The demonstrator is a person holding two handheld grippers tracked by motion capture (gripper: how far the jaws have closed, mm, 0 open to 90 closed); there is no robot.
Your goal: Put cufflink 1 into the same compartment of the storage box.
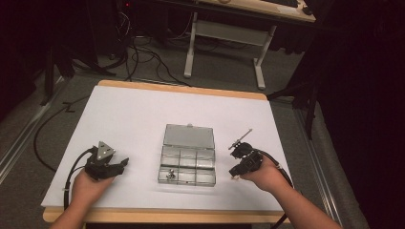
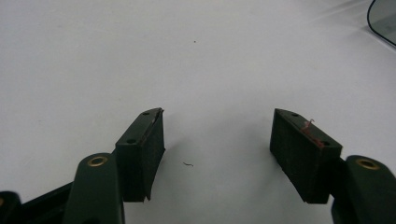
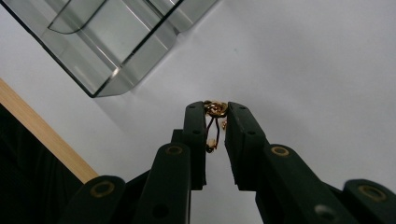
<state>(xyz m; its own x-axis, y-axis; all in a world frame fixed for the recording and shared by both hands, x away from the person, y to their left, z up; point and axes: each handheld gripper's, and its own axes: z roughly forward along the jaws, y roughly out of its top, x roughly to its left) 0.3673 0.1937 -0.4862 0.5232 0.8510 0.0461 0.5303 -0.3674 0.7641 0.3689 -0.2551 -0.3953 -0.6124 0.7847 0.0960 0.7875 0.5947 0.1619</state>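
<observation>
A clear plastic compartment box [image 1: 187,164] lies open in the middle of the white table, its lid [image 1: 188,136] folded back. A small metal piece [image 1: 169,175] lies in its near left compartment. Just right of the box, my right gripper [image 1: 234,175] is held a little above the table. In the right gripper view my right gripper [image 3: 215,116] is shut on a small gold trinket [image 3: 215,109] with thin wire loops hanging between the jaws. My left gripper [image 1: 123,164] rests left of the box, and its jaws [image 2: 217,135] stand wide open over bare table.
The box corner [image 3: 105,56] lies close ahead of the right jaws, with the table's wooden near edge [image 3: 42,130] beside it. Another corner of the box [image 2: 385,18] shows far right in the left gripper view. A tiny thread scrap [image 2: 187,164] lies between the left jaws.
</observation>
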